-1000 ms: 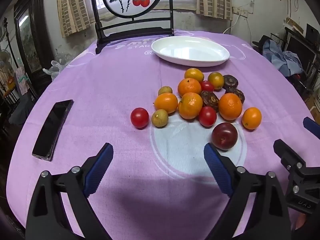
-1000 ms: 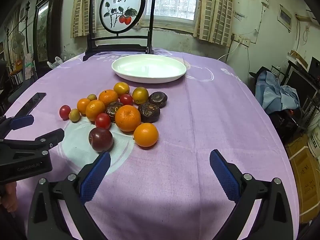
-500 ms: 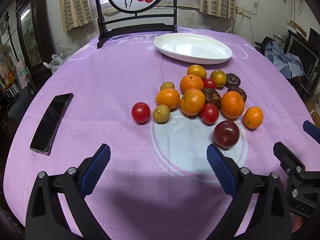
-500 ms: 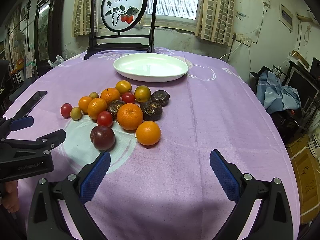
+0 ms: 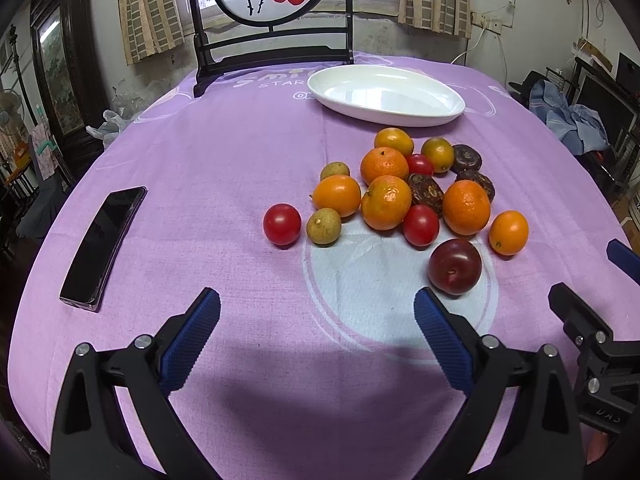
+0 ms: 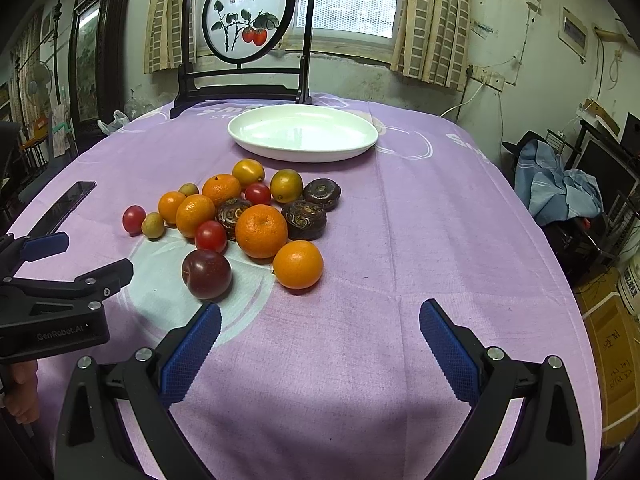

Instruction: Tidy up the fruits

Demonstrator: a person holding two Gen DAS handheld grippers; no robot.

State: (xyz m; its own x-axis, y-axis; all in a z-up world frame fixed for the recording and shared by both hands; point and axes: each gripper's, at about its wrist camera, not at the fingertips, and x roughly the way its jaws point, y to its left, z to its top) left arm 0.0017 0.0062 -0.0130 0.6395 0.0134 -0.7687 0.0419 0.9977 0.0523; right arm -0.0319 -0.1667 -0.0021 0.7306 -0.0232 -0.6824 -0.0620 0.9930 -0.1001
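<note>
A pile of fruit lies on the purple tablecloth: several oranges (image 5: 385, 201), red tomatoes (image 5: 282, 224), small longans (image 5: 323, 226), dark water chestnuts (image 6: 304, 219) and a dark plum (image 5: 455, 266) nearest me, also in the right wrist view (image 6: 207, 273). An empty white oval plate (image 5: 386, 94) sits behind the pile, also in the right wrist view (image 6: 303, 133). My left gripper (image 5: 316, 316) is open and empty, just short of the pile. My right gripper (image 6: 320, 320) is open and empty, in front of an orange (image 6: 298, 264).
A black phone (image 5: 103, 242) lies on the left of the table. A dark wooden stand with a round painted screen (image 6: 248, 16) stands at the table's far edge. Clutter and a blue cloth (image 6: 558, 184) lie off to the right.
Both grippers have moved slightly forward toward the fruit pile. Both stay open. No fruit has moved.
</note>
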